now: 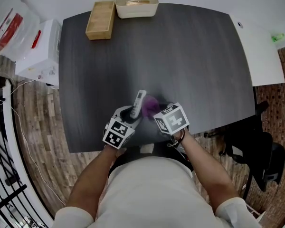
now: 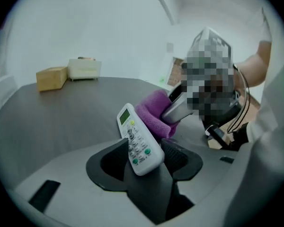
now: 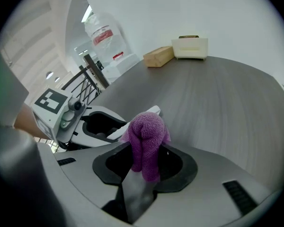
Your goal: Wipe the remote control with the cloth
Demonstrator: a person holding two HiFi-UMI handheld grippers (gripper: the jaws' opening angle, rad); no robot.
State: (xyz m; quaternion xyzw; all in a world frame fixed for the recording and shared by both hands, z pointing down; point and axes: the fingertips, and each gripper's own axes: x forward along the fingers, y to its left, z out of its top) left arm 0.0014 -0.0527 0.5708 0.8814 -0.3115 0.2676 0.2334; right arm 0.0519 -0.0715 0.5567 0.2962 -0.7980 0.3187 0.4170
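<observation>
Head view
- Table [image 1: 190,56]: dark and wood-grained. A wooden box [image 1: 100,20] and a cream container [image 1: 136,4] sit side by side at its far edge.
- Left claw [image 1: 133,114]: over the near edge of the table, held in the person's left hand, with its marker cube toward the camera.
- Remote [image 1: 139,101]: white, sticking up and away out of the left claw, with its far end off the table.
- Right claw [image 1: 157,109]: just beside the left one, its marker cube facing up.
- Cloth [image 1: 151,103]: purple and bunched, at the tip of the right claw, right up against the remote's right side.

Left gripper view
- Claw state: the two dark jaws are clamped on the lower end of the remote [image 2: 138,144], one on each long edge.
- Remote: its button face is toward the camera, its small screen is at the top, and it tilts up to the left.
- Cloth [image 2: 154,113]: pressed close to the upper right edge of the remote, carried by the metal tip of the right claw.
- Background: the box [image 2: 52,78] and the container [image 2: 84,69] are well apart from the claws.

Right gripper view
- Claw state: the jaws are closed on the cloth [image 3: 146,143], which bulges out above them in a rounded fold.
- Remote: only a white sliver [image 3: 150,111] shows behind the cloth, running back into the left claw.
- Left claw: at the left, just beside the cloth, with its marker cube [image 3: 51,100] visible.
- Background: the box and the container are at the far table edge, and a large bottle [image 3: 102,32] stands beyond the table.
</observation>
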